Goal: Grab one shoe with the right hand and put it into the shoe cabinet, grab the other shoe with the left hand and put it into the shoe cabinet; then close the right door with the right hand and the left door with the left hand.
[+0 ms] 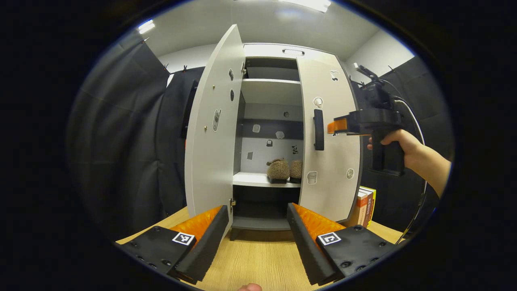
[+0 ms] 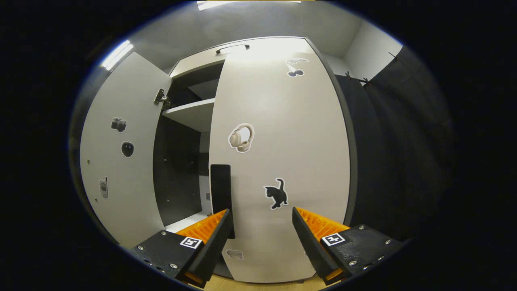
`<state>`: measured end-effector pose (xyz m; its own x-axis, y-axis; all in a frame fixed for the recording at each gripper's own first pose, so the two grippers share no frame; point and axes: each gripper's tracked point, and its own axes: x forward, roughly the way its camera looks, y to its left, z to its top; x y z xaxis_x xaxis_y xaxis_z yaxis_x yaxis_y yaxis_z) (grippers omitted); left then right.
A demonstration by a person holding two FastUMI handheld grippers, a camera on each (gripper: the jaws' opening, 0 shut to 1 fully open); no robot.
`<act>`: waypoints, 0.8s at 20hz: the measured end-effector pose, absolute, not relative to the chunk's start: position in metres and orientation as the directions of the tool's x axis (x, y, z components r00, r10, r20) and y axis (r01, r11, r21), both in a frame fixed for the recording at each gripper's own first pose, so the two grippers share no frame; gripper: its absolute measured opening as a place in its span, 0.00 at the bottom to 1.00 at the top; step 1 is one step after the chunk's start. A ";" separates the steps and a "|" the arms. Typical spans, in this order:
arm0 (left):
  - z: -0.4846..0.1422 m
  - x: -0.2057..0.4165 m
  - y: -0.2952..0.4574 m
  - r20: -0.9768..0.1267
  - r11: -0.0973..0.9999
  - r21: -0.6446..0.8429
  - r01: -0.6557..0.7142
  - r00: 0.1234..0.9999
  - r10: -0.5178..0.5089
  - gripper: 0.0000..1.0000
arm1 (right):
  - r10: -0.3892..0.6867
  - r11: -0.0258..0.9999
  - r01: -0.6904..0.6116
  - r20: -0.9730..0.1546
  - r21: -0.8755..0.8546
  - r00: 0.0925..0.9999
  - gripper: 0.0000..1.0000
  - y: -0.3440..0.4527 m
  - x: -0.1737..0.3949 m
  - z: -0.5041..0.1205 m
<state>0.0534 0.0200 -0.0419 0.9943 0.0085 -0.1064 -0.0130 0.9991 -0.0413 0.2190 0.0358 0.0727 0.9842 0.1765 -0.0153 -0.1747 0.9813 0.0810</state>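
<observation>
The shoe cabinet (image 1: 274,133) is seen straight ahead of the left gripper (image 1: 258,238), whose fingers are spread apart with nothing between them. The left door (image 1: 212,133) is swung wide open ahead and to the left, seemingly left for last. The right door (image 2: 278,161) is nearly closed; the right gripper (image 2: 260,238), fingers apart and empty, is held just before it beside the door handle (image 2: 220,194), apparently to push it shut. Both shoes (image 1: 284,169) are stored side by side on the middle shelf (image 1: 264,180), beyond the left gripper.
</observation>
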 end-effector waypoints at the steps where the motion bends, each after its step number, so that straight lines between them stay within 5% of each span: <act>1: -0.039 0.054 0.021 -0.103 0.999 -0.043 -0.015 0.995 0.010 0.95 | 0.172 0.983 -0.171 -0.009 0.069 0.985 0.92 0.029 0.208 0.072; 16: -0.023 0.062 0.019 -0.085 0.999 -0.030 -0.023 0.996 0.021 0.99 | 0.082 0.992 -0.075 -0.063 0.104 0.995 0.92 -0.015 0.056 0.004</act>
<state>0.0618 0.0192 -0.0234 0.9961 0.0205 -0.0854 -0.0232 0.9993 -0.0298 0.0560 -0.0147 0.0040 0.9947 0.0816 -0.0626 -0.0748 0.9918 0.1040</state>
